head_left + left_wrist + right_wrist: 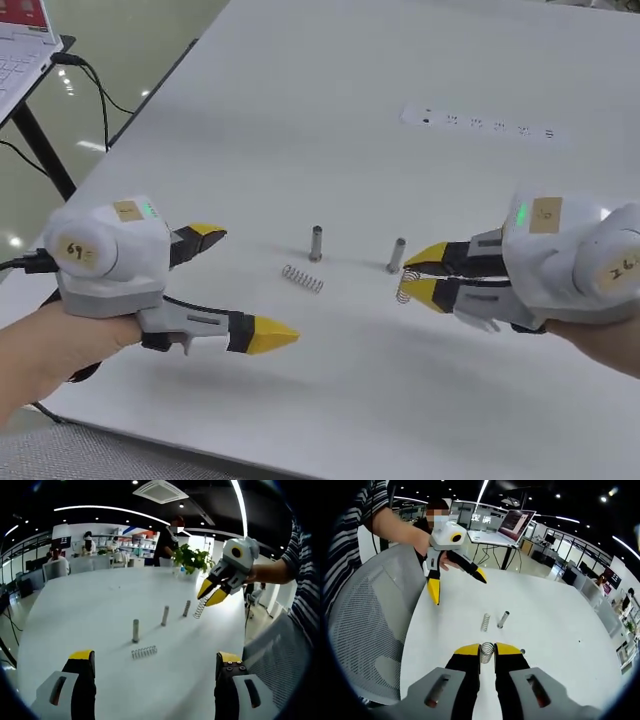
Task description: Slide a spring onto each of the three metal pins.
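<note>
Our right gripper (404,277) has its fingers closed on a spring (487,650). In the left gripper view they pinch it near one end, so most of its length hangs free below the tips. It hangs just beside a metal pin (396,255) that stands upright on the white surface (350,120). The spring's free end looks to be alongside the pin rather than over its top, so we judge the step in hand to be threading this spring onto this pin.

To do it well, we should raise the spring until its bottom coil clears the pin's tip and bring its axis in line with the pin. Then we lower it straight, so the open end takes the tip before we loosen the fingers. A light pinch matters, since a hard squeeze could flatten the coils and make them snag. The pin seems to stand free, so a sideways nudge may topple it.

Our left gripper (260,285) hovers with its fingers spread wide and empty, well apart from the work, and it could steady the pin. A second spring (302,278) lies flat near another pin (316,243). In the left gripper view a ribbed post (187,608) stands close to the held spring, and we cannot tell whether it is a pin already sleeved.
</note>
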Demonstrator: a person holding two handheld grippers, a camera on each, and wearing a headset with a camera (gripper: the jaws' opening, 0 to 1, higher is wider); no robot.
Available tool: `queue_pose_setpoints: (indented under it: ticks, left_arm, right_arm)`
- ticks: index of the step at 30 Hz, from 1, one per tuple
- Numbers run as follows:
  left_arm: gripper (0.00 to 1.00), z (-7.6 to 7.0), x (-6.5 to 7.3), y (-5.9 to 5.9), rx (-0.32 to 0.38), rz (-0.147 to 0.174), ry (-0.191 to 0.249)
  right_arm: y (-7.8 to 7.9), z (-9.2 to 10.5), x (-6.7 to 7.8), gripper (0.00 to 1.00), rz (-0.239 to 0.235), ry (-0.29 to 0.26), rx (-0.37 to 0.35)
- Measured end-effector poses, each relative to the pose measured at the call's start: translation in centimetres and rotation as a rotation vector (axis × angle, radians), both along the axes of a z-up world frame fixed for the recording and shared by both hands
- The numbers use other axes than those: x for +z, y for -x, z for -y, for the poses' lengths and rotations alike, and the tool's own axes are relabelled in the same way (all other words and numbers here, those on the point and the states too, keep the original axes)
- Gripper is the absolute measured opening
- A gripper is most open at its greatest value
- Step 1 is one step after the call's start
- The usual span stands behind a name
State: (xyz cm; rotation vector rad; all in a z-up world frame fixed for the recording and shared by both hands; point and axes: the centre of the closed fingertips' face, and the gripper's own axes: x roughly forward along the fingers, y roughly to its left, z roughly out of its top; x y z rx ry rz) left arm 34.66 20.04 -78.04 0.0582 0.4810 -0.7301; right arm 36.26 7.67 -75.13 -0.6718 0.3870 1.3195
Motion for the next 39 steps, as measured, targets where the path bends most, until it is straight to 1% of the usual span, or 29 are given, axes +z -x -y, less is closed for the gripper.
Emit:
queue_pose_setpoints:
  ticks: [3, 6, 7, 10, 12, 13, 15, 16, 17, 20, 23, 26, 29, 33, 36, 39]
  left_arm:
    - [0.98, -0.2, -0.1, 0.0, 0.004, -0.004, 0.001]
    - [0.98, -0.4, -0.1, 0.0, 0.009, -0.005, -0.001]
    - [0.98, -0.5, -0.1, 0.0, 0.012, -0.006, 0.002]
    - [0.98, -0.6, 0.0, 0.0, 0.019, -0.003, 0.007]
    - [0.98, -0.6, 0.0, 0.0, 0.019, -0.002, 0.004]
    - [0.98, -0.6, 0.0, 0.1, 0.017, -0.002, 0.005]
    - [0.98, -0.6, -0.1, 0.1, 0.016, -0.003, 0.004]
    - [0.98, -0.6, -0.2, 0.2, 0.015, -0.005, 0.002]
    - [0.98, -0.6, -0.3, 0.2, 0.015, -0.008, 0.001]
    - [0.98, -0.7, -0.2, 0.2, 0.019, -0.006, 0.006]
    - [0.98, -0.8, -0.3, 0.2, 0.023, -0.008, 0.005]
    - [0.98, -0.9, -0.4, 0.3, 0.025, -0.008, 0.005]
    - [0.98, -1.1, -0.4, 0.4, 0.031, -0.012, 0.010]
    - [0.98, -1.2, -0.3, 0.4, 0.041, -0.012, 0.026]
    - [0.98, -1.3, -0.4, 0.5, 0.042, -0.014, 0.022]
    - [0.98, -1.3, -0.4, 0.6, 0.043, -0.016, 0.025]
  right_arm:
    - [-0.9, 0.0, 0.3, 0.07, -0.003, -0.012, -0.016]
    - [-1.9, -0.1, 0.7, 0.07, 0.015, -0.019, -0.037]
    - [-2.5, 0.0, 0.8, 0.07, 0.027, -0.020, -0.053]
    - [-3.9, 0.0, 1.0, 0.07, 0.029, -0.037, -0.095]
    - [-4.6, 0.0, 1.1, 0.07, 0.006, -0.057, -0.127]
    - [-4.8, 0.0, 1.1, 0.07, 0.008, -0.059, -0.131]
    - [-5.7, 0.1, 1.0, 0.07, 0.002, -0.059, -0.161]
    - [-6.1, 0.1, 1.1, 0.07, 0.006, -0.066, -0.173]
    - [-6.3, 0.1, 1.2, 0.07, 0.004, -0.067, -0.177]
    - [-7.2, -0.1, 1.4, 0.07, -0.011, -0.083, -0.205]
    - [-7.7, -0.4, 1.6, 0.07, -0.032, -0.104, -0.226]
    - [-8.0, -0.6, 1.4, 0.07, -0.060, -0.115, -0.242]
    - [-8.1, -0.6, 0.7, 0.07, -0.077, -0.103, -0.255]
    - [-7.9, -0.5, 0.2, 0.07, -0.082, -0.092, -0.257]
    - [-7.9, -0.6, 0.0, 0.07, -0.090, -0.097, -0.261]
    - [-8.0, -0.8, -0.3, 0.07, -0.092, -0.088, -0.260]
